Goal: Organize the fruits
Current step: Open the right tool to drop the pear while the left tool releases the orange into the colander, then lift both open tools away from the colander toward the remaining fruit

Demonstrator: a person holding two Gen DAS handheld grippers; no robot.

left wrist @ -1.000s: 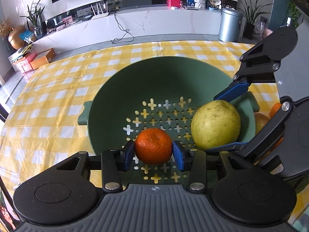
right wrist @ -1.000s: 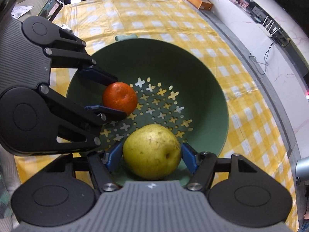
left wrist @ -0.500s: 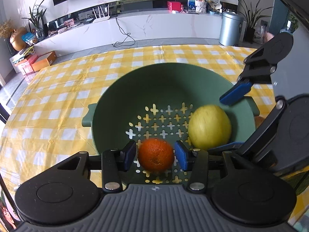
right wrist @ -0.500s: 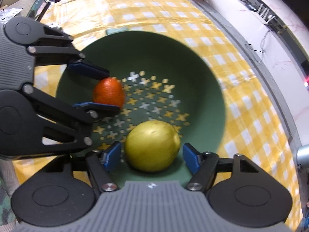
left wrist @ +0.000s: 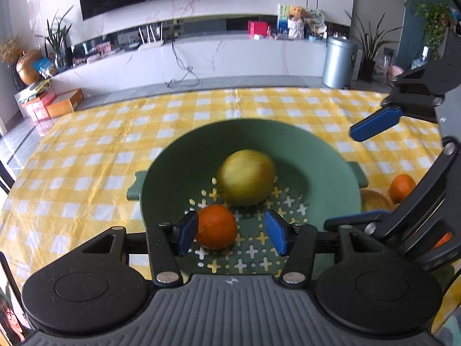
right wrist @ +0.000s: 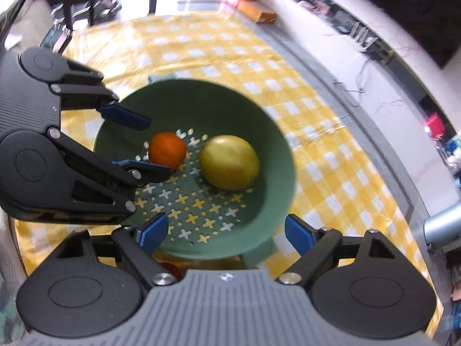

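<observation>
The orange (left wrist: 216,226) and the yellow pear (left wrist: 245,176) both lay on the perforated floor of the green bowl (left wrist: 331,173), close together but not touching. The pear was blurred; in the right wrist view its longer axis ran roughly across the picture, and no stem end could be made out. The orange was near round, with no clear direction.

The left gripper (left wrist: 232,233) reached into the bowl, tilted downward. Its jaws had just been opening and stood apart: the orange sat against the left pad, with a clear gap to the right pad, so it was not clamped. The right gripper (right wrist: 226,230) hung over the bowl's near rim, also pointing down. Its jaws had just been opening too and stood wide with nothing between them, the pear lying well ahead of the pads.

The bowl stood on a yellow checked tablecloth (left wrist: 86,150), one small handle (left wrist: 134,190) showing on its left side in the left wrist view. Beyond the bowl's right rim another orange (left wrist: 402,187) and a pale round fruit (left wrist: 374,200) lay on the cloth, partly hidden by the right gripper. Open cloth stretched to the left of and beyond the bowl.
</observation>
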